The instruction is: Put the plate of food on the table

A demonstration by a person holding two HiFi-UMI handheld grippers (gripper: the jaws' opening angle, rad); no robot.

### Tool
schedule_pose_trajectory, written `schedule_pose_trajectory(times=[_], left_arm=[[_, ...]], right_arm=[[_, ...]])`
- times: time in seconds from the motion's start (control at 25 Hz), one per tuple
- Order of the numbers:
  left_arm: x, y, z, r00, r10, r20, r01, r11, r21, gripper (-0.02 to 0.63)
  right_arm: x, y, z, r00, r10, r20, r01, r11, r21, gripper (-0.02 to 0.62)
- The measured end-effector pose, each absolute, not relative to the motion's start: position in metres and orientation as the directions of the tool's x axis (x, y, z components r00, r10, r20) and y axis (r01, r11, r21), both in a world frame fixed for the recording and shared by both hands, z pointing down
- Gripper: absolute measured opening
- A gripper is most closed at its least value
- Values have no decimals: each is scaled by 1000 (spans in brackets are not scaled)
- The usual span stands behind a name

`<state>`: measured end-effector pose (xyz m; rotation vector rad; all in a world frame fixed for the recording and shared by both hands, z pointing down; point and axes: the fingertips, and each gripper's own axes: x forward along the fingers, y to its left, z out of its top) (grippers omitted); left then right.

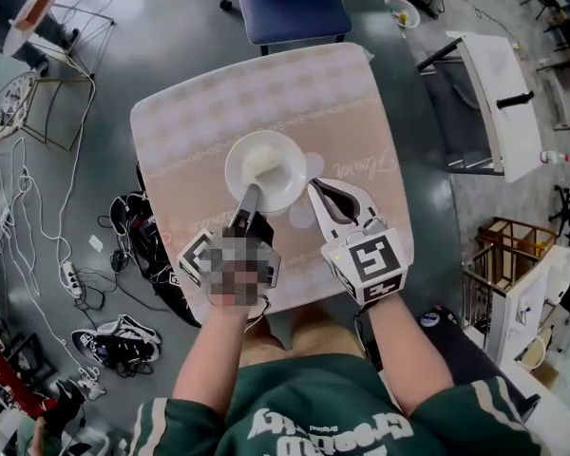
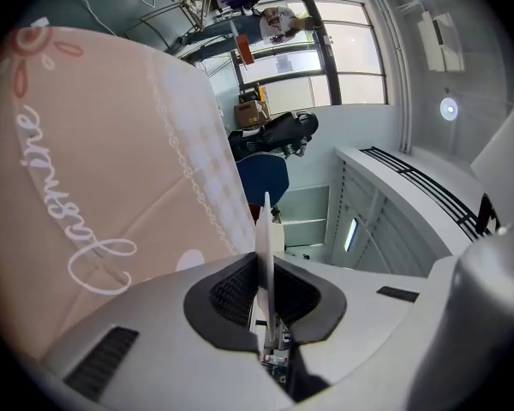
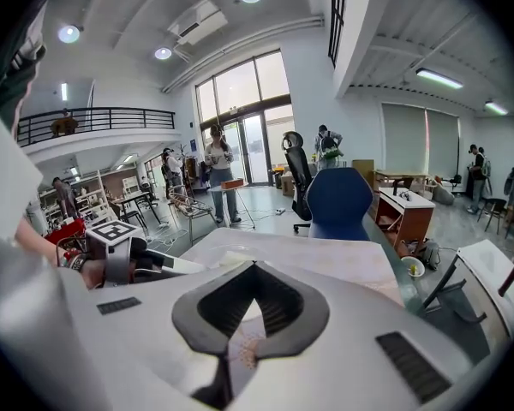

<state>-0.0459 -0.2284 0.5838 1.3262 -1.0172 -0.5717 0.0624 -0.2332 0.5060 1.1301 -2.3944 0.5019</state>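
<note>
White plate [image 1: 287, 190], rim-clamped by your left gripper [image 1: 250, 198] alone, could tip and spill food [image 1: 258, 162]; right gripper [image 1: 315, 189] jaws together, empty.

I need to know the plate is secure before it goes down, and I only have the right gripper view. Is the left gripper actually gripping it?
Observer: Yes. The left gripper view shows the left gripper shut on the plate's thin white rim.
Operator: Okay, and where is the plate relative to the table?
Observer: In the head view it sits over the middle of the table. I can't tell whether it rests on the cloth.
</note>
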Motion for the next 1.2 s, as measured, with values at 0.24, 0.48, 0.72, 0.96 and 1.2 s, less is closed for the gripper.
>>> schedule_pose_trajectory(times=[0.24, 0.48, 0.72, 0.96, 1.2], left_arm=[[-44, -230, 610, 477, -822, 310, -205, 239, 949, 26], [-44, -237, 629, 484, -812, 327, -220, 249, 943, 26], [-40, -238, 647, 490, -795, 358, -210, 291, 934, 26], [-44, -231, 671, 462, -764, 450, -236, 384, 893, 28], [-45, -227, 682, 446, -756, 480, -210, 433, 877, 28]], right_arm=[[60, -241, 525, -575, -602, 555, -782, 604, -156, 14], [64, -255, 541, -566, -595, 570, -788, 594, -163, 14], [62, -261, 553, -565, -582, 584, -787, 593, -171, 14], [60, -260, 557, -570, -578, 584, -789, 582, -195, 14], [60, -260, 559, -573, -576, 583, -789, 582, -199, 14]])
